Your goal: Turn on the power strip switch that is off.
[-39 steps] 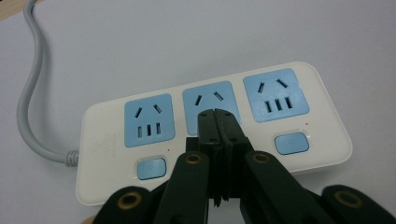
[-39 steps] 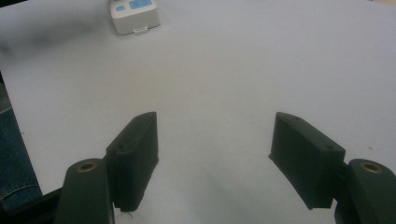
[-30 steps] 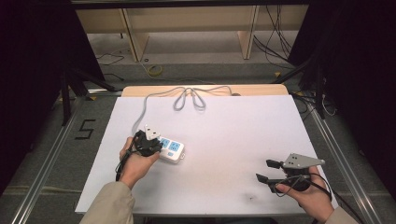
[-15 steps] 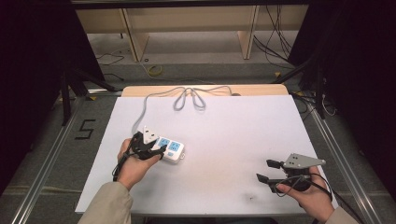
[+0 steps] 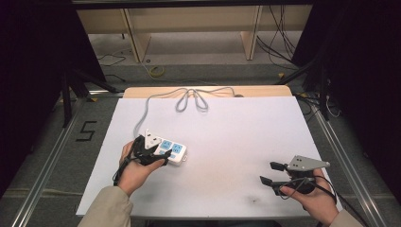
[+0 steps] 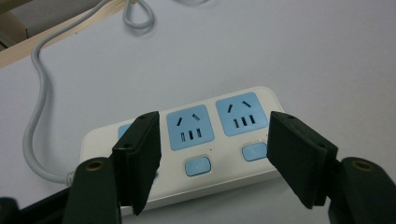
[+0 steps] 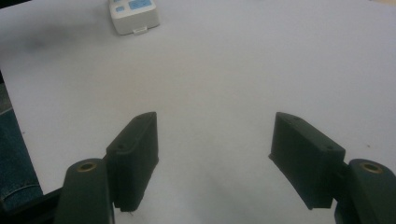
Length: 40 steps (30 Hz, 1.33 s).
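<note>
A white power strip [image 5: 172,152] with blue sockets lies flat on the left part of the white table [image 5: 236,132]. My left gripper [image 5: 152,152] hovers over its near end. In the left gripper view the strip [image 6: 210,123] lies just beyond and below the left gripper [image 6: 212,158], whose jaws have just been opening and stand wide apart, pads off the casing. Near the front right corner my right gripper [image 5: 269,173] is open with nothing between its fingers. From the right gripper [image 7: 215,158] the strip's end [image 7: 133,16] shows far off.
The strip's grey cable [image 5: 191,97] runs to the table's far edge and loops there; it curves at the left in the left gripper view [image 6: 39,93]. A "5" mark [image 5: 86,131] is on the floor at left. Wooden shelving [image 5: 189,23] stands behind the table.
The left gripper's jaws have spread apart over the strip, and the hand has drawn slightly toward the near edge. The strip and the right hand stay where they were.
</note>
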Available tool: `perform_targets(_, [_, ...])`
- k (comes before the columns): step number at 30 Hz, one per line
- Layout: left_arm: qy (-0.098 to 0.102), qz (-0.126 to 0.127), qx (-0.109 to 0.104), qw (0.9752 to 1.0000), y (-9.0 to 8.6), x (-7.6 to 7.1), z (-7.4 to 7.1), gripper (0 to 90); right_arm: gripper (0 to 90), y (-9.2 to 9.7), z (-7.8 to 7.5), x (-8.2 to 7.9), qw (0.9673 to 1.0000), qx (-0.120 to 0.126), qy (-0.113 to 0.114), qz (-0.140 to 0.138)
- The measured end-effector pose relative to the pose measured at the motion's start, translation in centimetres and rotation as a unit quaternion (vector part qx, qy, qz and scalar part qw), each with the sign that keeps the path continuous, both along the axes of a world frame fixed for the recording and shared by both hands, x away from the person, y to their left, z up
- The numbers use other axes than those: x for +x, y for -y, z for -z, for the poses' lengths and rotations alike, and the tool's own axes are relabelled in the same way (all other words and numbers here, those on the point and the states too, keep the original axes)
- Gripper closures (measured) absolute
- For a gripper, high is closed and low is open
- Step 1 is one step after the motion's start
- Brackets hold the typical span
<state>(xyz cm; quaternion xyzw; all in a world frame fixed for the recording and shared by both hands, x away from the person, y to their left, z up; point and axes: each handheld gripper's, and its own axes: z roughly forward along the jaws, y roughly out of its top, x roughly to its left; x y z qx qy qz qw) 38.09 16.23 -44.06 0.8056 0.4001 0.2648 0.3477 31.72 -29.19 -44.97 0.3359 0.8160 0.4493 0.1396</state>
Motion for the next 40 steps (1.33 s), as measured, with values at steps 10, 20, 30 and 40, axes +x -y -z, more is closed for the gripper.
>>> perform_targets(10, [-0.001,0.019,-0.008,0.9998,0.3,-1.6,0.2,27.4,32.2,-0.1,0.1,0.0,1.0000,-0.001,-0.001,-0.003])
perform_targets(20, [-0.010,0.035,0.011,0.9993,-0.3,-4.2,1.1,23.9,32.2,-0.1,0.1,0.0,1.0000,-0.002,-0.002,-0.003])
perform_targets(30, [-0.010,0.030,0.017,0.9993,-1.5,-5.6,1.3,23.9,32.1,-0.2,0.2,0.1,1.0000,-0.003,-0.001,-0.003])
perform_targets(40, [-0.011,0.036,0.026,0.9989,-1.2,-5.5,1.4,23.8,32.0,-0.2,0.2,0.2,1.0000,-0.005,-0.001,-0.005])
